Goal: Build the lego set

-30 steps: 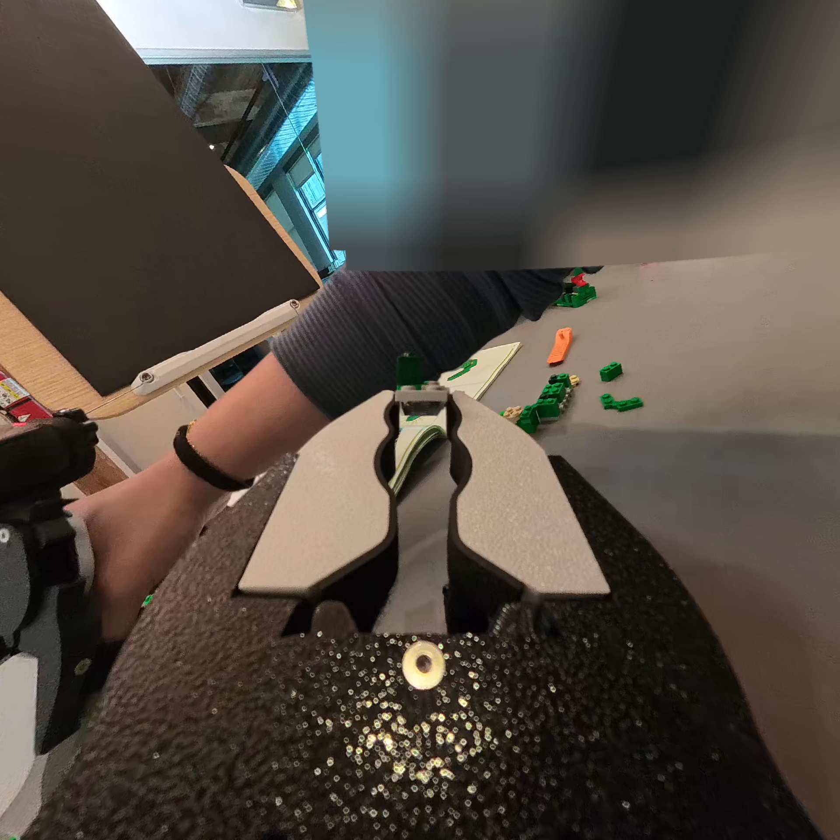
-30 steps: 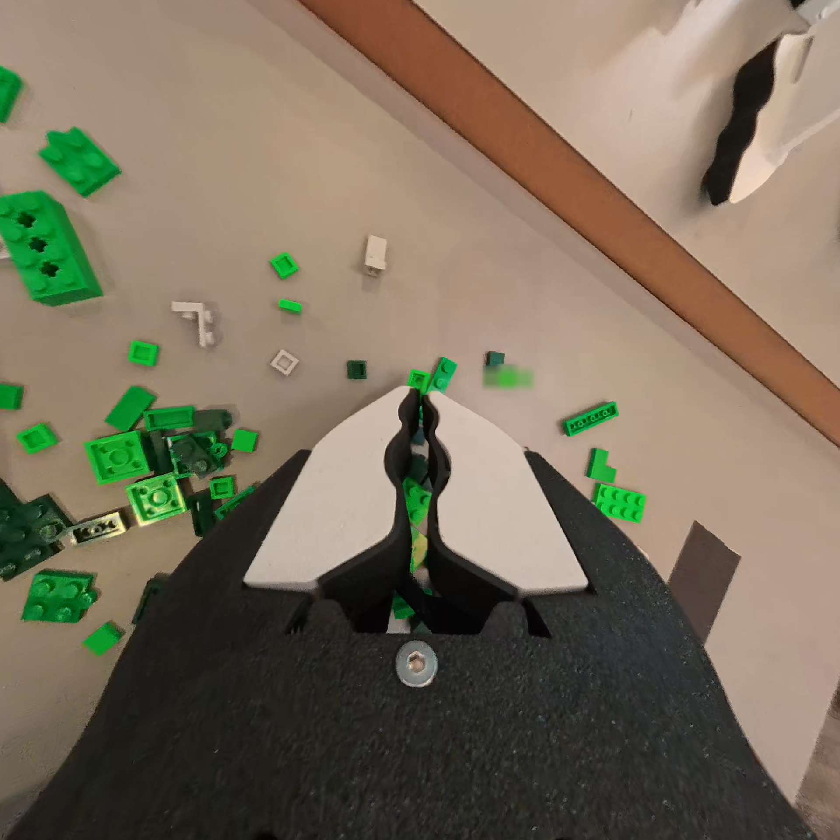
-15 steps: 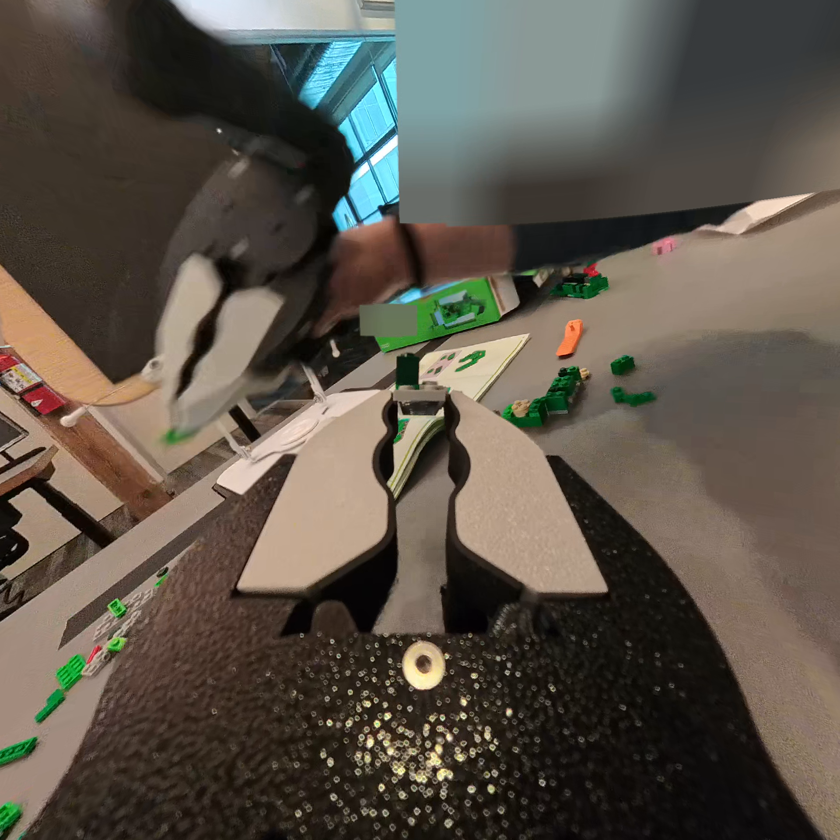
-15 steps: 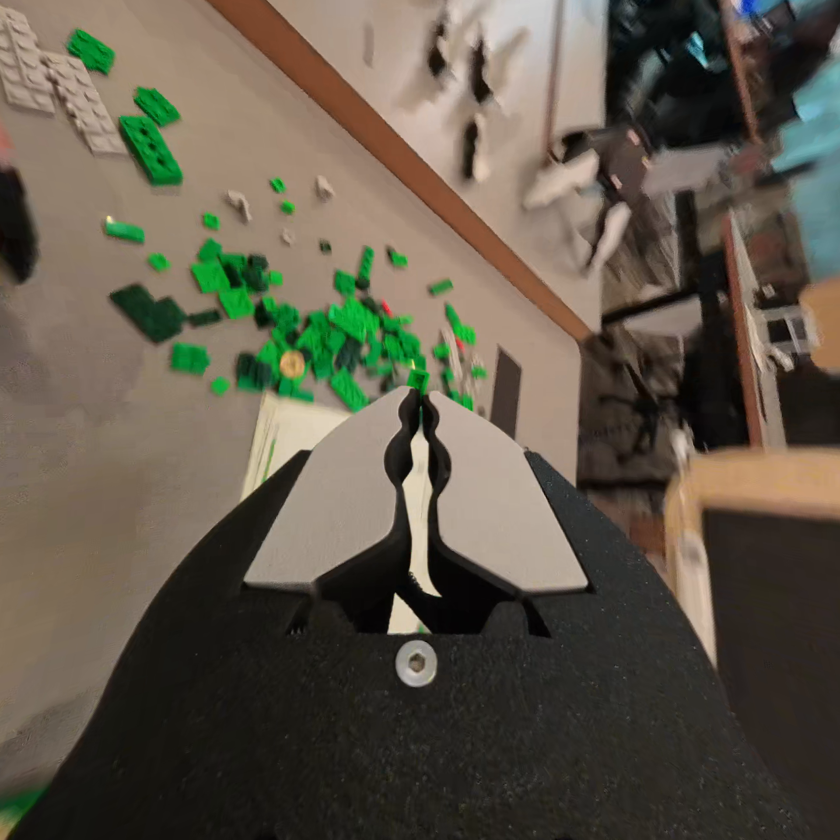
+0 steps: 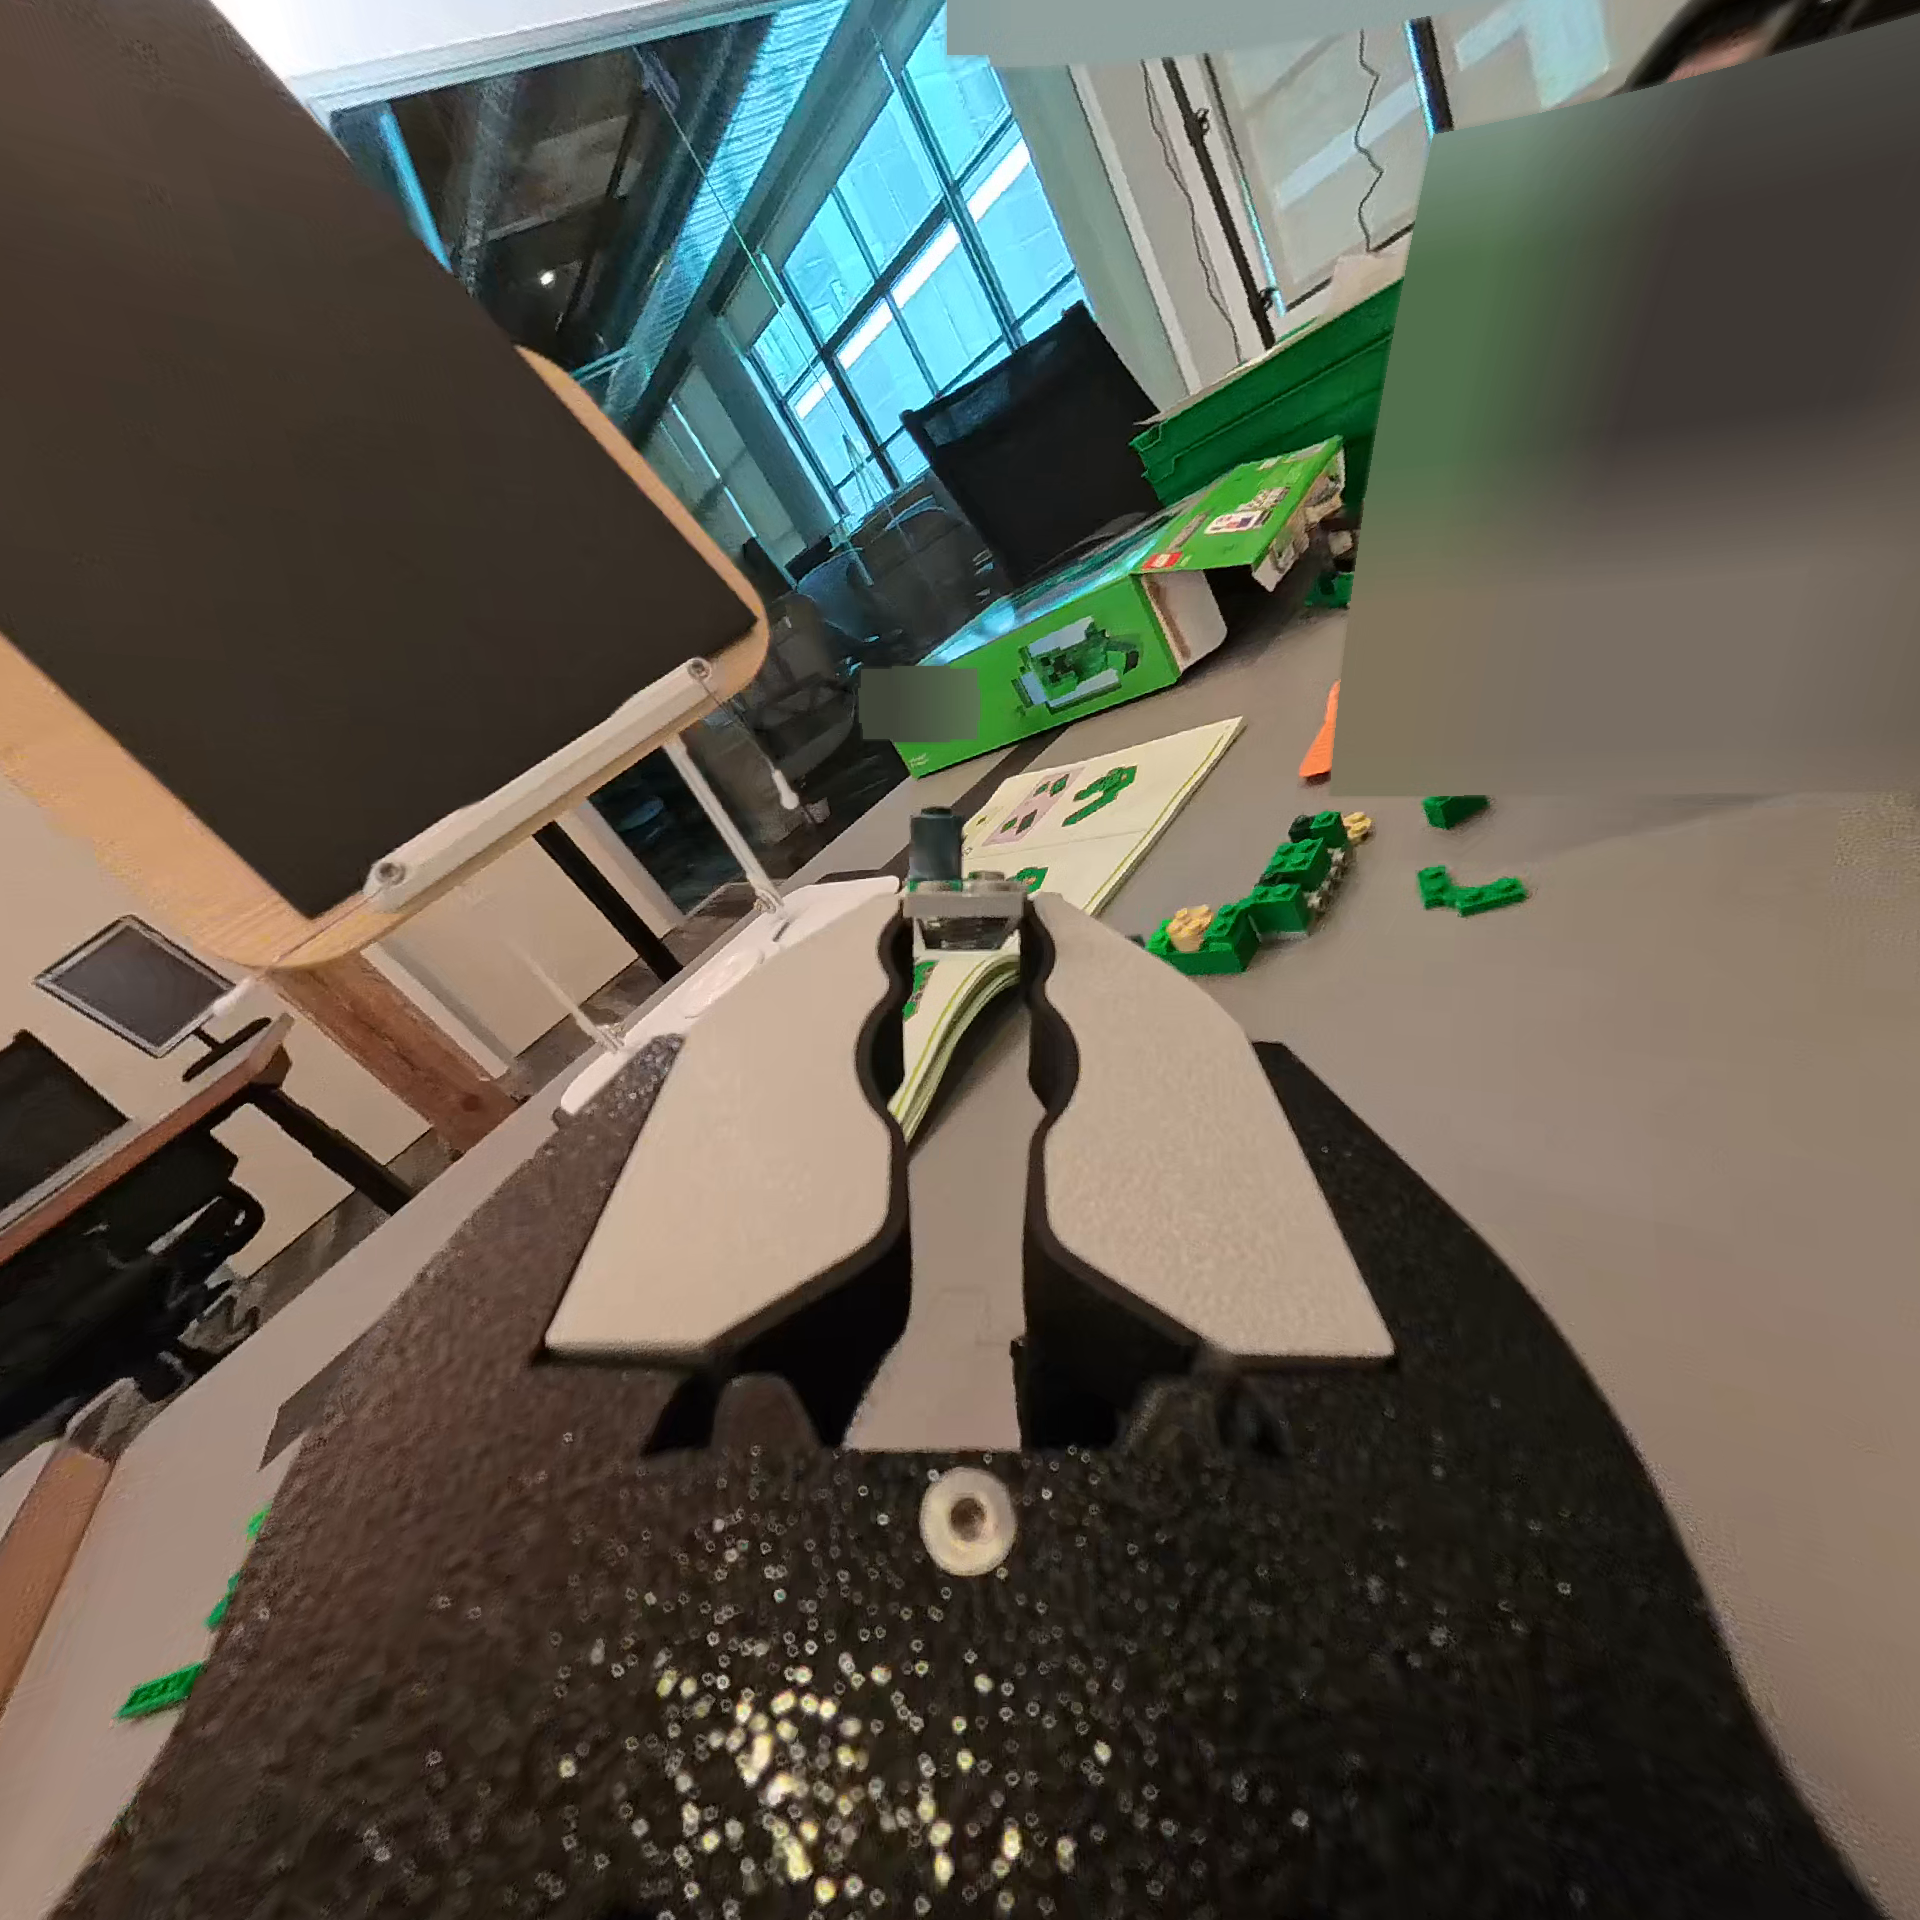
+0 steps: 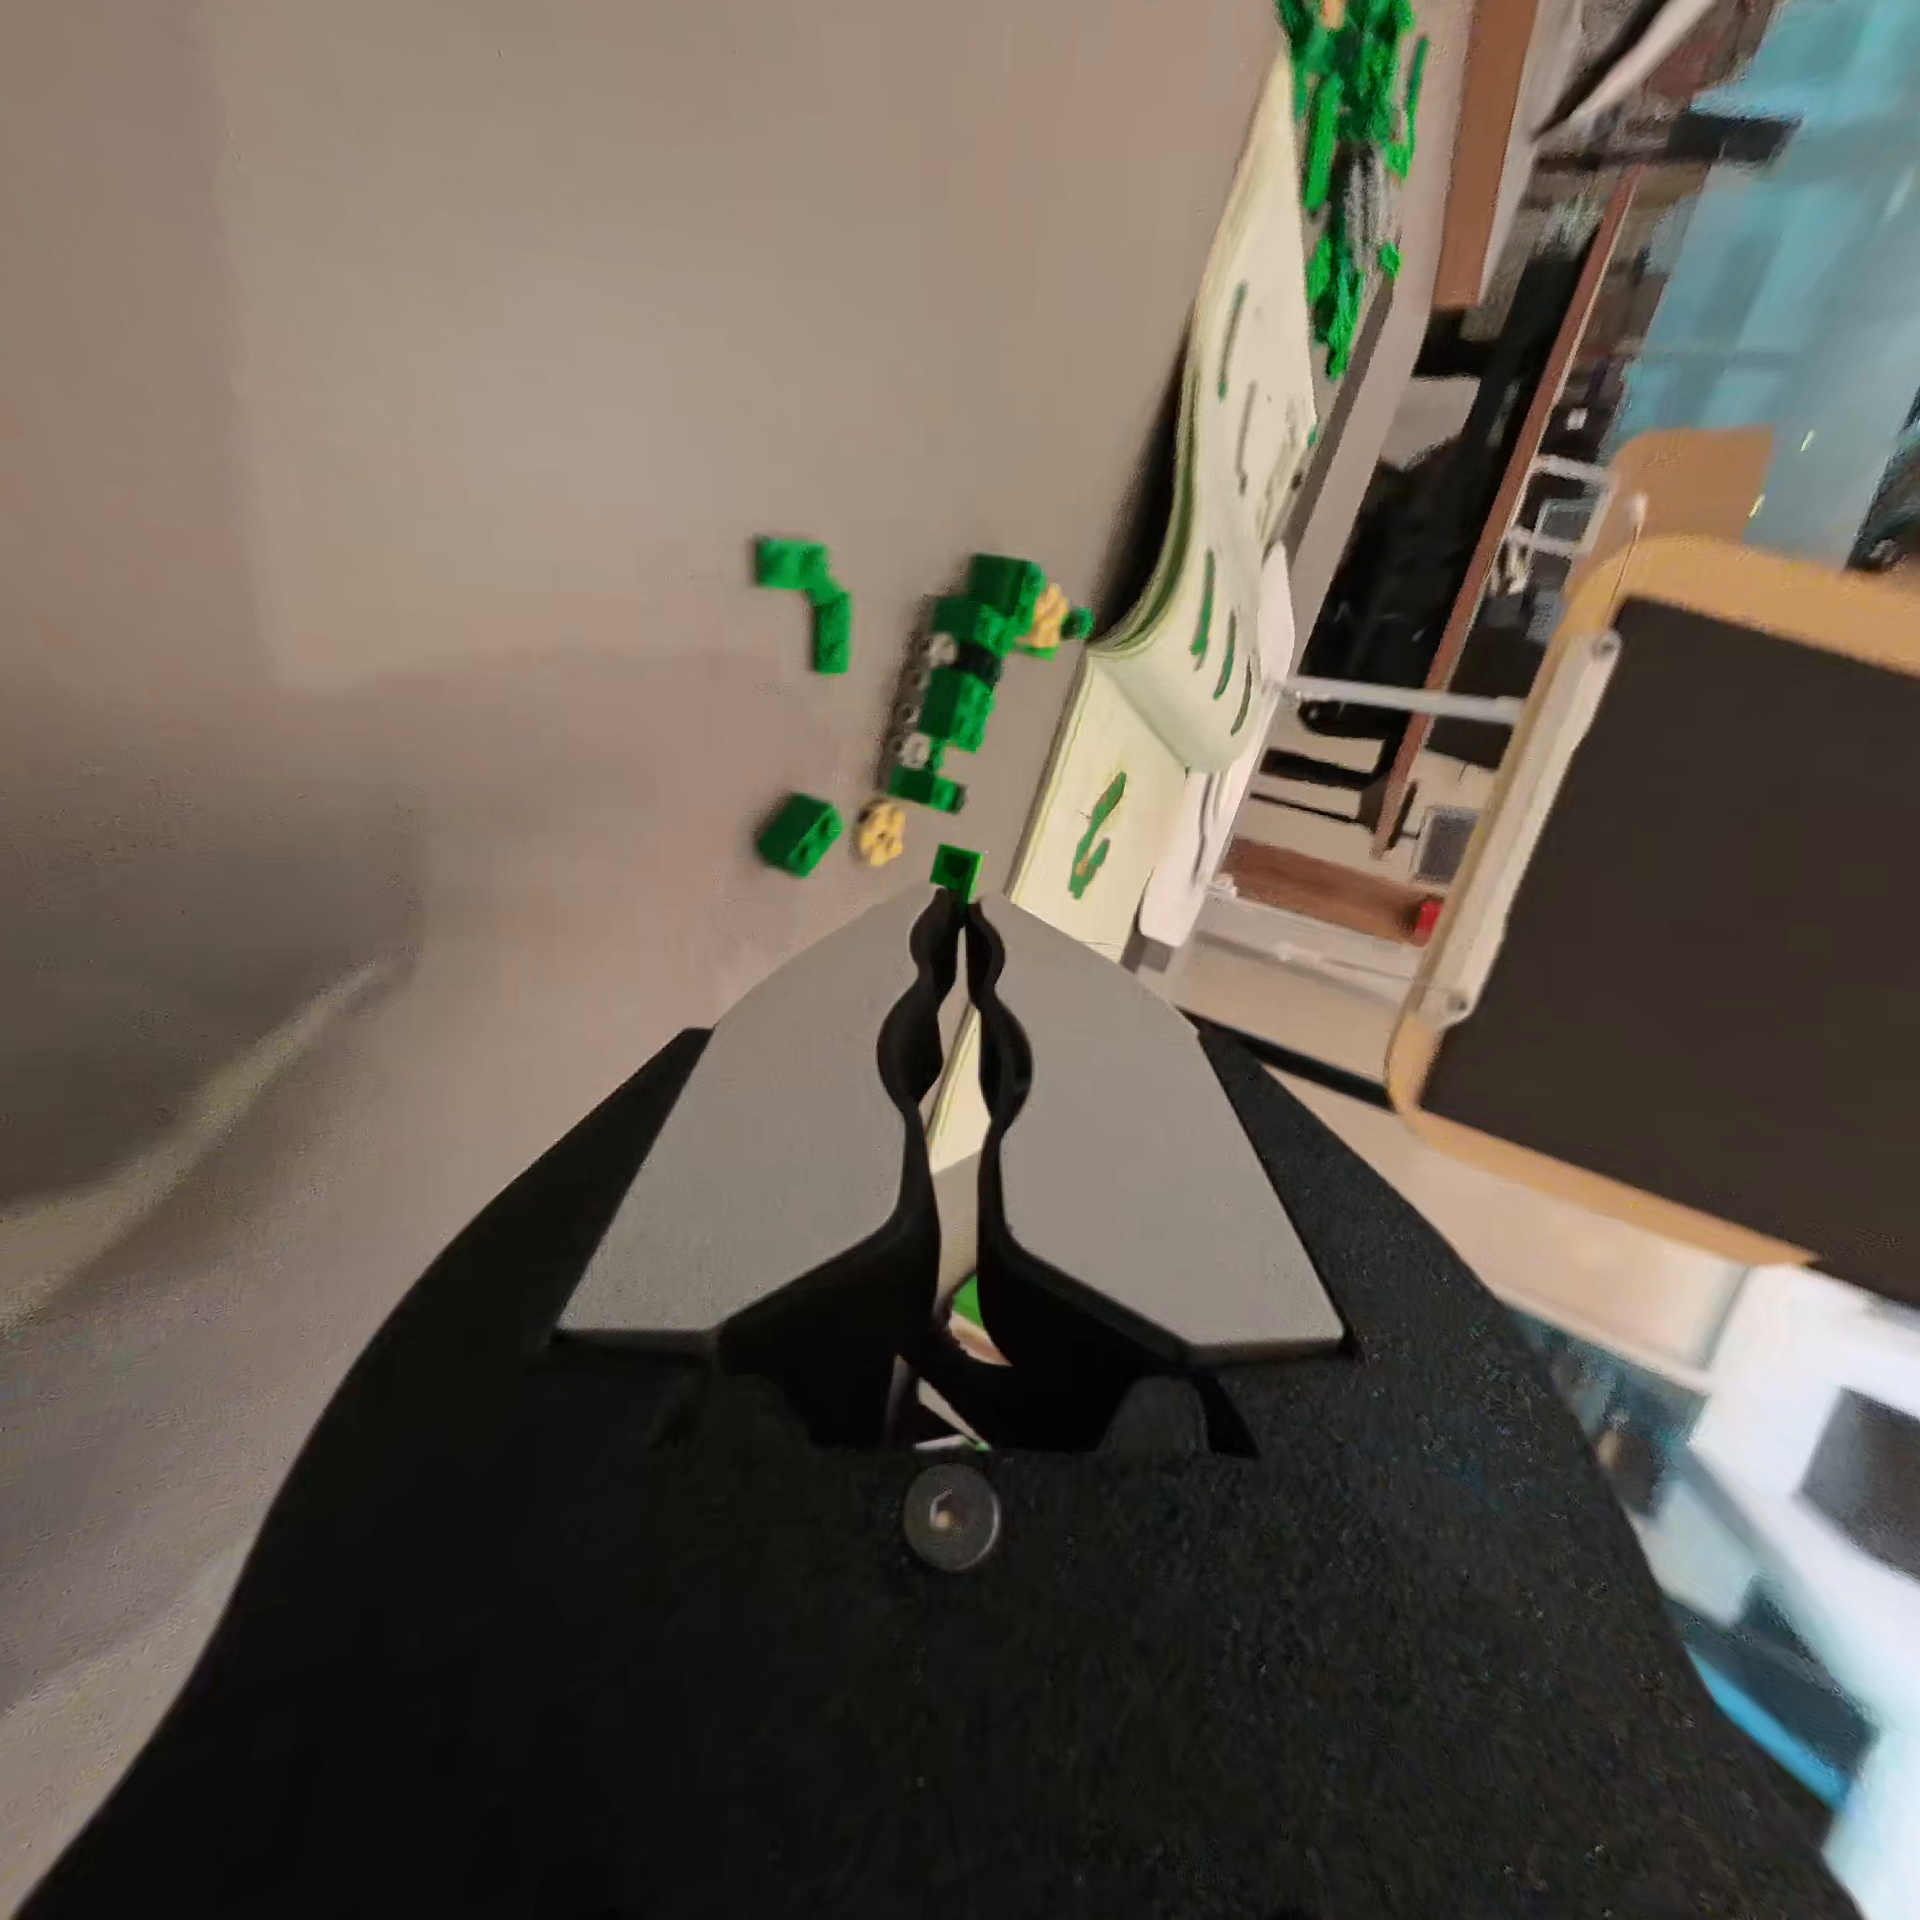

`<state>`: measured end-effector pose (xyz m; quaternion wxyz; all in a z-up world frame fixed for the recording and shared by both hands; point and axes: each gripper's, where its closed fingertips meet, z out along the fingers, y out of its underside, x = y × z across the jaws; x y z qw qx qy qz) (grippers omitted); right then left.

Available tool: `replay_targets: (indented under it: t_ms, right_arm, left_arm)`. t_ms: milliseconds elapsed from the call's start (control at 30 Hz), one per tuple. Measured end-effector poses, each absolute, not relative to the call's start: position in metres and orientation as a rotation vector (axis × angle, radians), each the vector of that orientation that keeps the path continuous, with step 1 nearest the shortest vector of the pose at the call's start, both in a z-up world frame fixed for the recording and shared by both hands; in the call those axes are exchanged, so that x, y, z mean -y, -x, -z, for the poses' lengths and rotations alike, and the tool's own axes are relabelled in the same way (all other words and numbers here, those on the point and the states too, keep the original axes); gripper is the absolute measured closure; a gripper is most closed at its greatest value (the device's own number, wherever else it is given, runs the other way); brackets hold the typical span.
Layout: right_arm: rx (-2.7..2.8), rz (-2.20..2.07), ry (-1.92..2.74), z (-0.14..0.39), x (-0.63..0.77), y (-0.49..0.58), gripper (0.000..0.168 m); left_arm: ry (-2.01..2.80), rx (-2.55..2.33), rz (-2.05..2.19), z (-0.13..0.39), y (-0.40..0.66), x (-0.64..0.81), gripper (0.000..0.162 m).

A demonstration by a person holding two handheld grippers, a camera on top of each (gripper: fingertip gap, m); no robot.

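My left gripper (image 5: 964,914) is shut on a small grey lego piece (image 5: 961,910) with a dark green stub (image 5: 933,840) on top, held above the grey table (image 5: 1558,1091). My right gripper (image 6: 954,914) is shut on a tiny green square plate (image 6: 956,868) at its tips, held above the table. A partly built green assembly lies on the table in the left wrist view (image 5: 1262,899) and in the right wrist view (image 6: 961,675). An L-shaped green piece (image 6: 810,603) lies beside it, also seen in the left wrist view (image 5: 1470,891).
An open instruction booklet (image 5: 1101,810) lies beyond my left fingertips, also in the right wrist view (image 6: 1216,582). A green lego box (image 5: 1049,665) stands behind it. A pile of loose green bricks (image 6: 1345,156) lies far off. An orange tool (image 5: 1317,743) lies near a blurred patch.
My right gripper has swung away from the loose brick pile with the green plate and now faces the assembly and booklet. It has left the left wrist view. My left gripper has barely moved.
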<state>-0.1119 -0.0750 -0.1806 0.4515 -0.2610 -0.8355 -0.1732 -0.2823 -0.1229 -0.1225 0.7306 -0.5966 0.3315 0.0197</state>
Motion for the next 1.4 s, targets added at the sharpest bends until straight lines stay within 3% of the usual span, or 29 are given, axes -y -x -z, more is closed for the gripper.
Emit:
replay_targets:
  t_ms: [400,667,800,867,1000,1233,1400]
  right_arm:
    - [2.209,0.562,0.119,0.215,0.093,0.093,0.166]
    - [2.242,0.482,0.021,0.221,0.103,0.084,0.153]
    - [2.242,0.285,0.317,0.212,0.1,0.074,0.153]
    - [2.228,-0.011,0.658,0.208,0.104,0.07,0.159]
    - [2.03,-0.524,1.088,0.189,0.111,0.082,0.156]
    - [2.174,-0.584,1.345,0.22,0.107,0.083,0.145]
    - [2.266,-0.649,1.366,0.222,0.119,0.074,0.153]
  left_arm:
    - [1.327,-0.67,-0.071,0.121,0.264,0.118,0.144]
    - [1.333,-0.645,-0.06,0.12,0.268,0.117,0.143]
    - [1.328,-0.652,-0.041,0.12,0.266,0.118,0.143]
    - [1.325,-0.65,-0.033,0.12,0.266,0.118,0.143]
    - [1.329,-0.66,-0.023,0.121,0.264,0.118,0.143]
    - [1.328,-0.669,-0.007,0.122,0.263,0.12,0.143]
    - [1.326,-0.674,0.009,0.122,0.261,0.12,0.144]
